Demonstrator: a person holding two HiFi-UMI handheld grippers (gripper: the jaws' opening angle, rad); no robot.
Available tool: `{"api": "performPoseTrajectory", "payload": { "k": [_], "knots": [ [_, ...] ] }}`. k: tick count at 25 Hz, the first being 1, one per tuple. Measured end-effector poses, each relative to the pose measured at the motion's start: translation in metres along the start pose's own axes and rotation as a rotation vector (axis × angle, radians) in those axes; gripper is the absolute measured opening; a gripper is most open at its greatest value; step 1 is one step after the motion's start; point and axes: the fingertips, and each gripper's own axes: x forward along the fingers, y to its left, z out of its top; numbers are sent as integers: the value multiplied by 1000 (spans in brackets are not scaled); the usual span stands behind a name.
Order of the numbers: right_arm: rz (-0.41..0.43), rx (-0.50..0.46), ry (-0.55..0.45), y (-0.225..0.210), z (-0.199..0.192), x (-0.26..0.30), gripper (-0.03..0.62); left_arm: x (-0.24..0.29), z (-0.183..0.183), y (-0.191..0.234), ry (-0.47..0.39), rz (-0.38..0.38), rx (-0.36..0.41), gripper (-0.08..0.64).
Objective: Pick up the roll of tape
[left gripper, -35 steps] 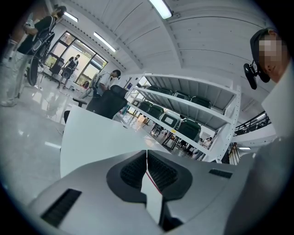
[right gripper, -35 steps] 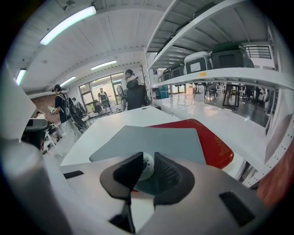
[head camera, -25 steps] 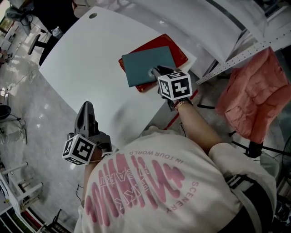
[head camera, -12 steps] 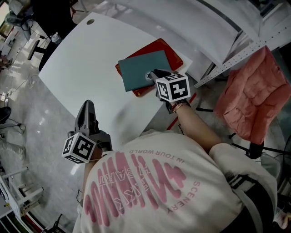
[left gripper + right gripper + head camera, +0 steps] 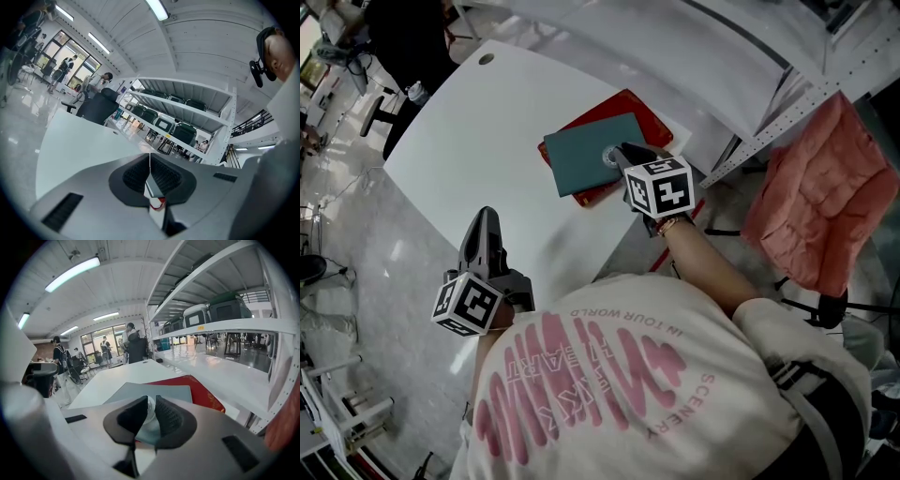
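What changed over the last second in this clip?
The right tool has just been closing its jaws, and they now pinch the roll of tape on the teal book. I cannot tell whether the roll has left the book yet. The left tool stays shut and empty near the table edge. The teal book and the red folder under it lie as before.

The roll of tape [image 5: 150, 408] shows only as a pale sliver between the pads of the right gripper [image 5: 152, 398], whose jaws have just been closing on it. The teal book [image 5: 586, 150] covers most of the red folder [image 5: 642, 111]. The person's torso [image 5: 619, 394] hides the near edge of the tabletop [image 5: 469, 122].
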Motion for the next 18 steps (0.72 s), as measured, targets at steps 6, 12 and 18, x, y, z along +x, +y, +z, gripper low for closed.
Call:
{"api": "performPoseTrajectory", "payload": {
  "k": [6,12,18],
  "knots": [
    [-19,26,-64,5,11,-11,69,-4,5,-1,-5,-25,7,25],
    [-38,93,-108,11,17,-21,69,-10,14,0,5,-52,23,25],
    [-66,121,-152,34,23,-32,69,-25,26,14,16,-76,25,25]
  ]
}}
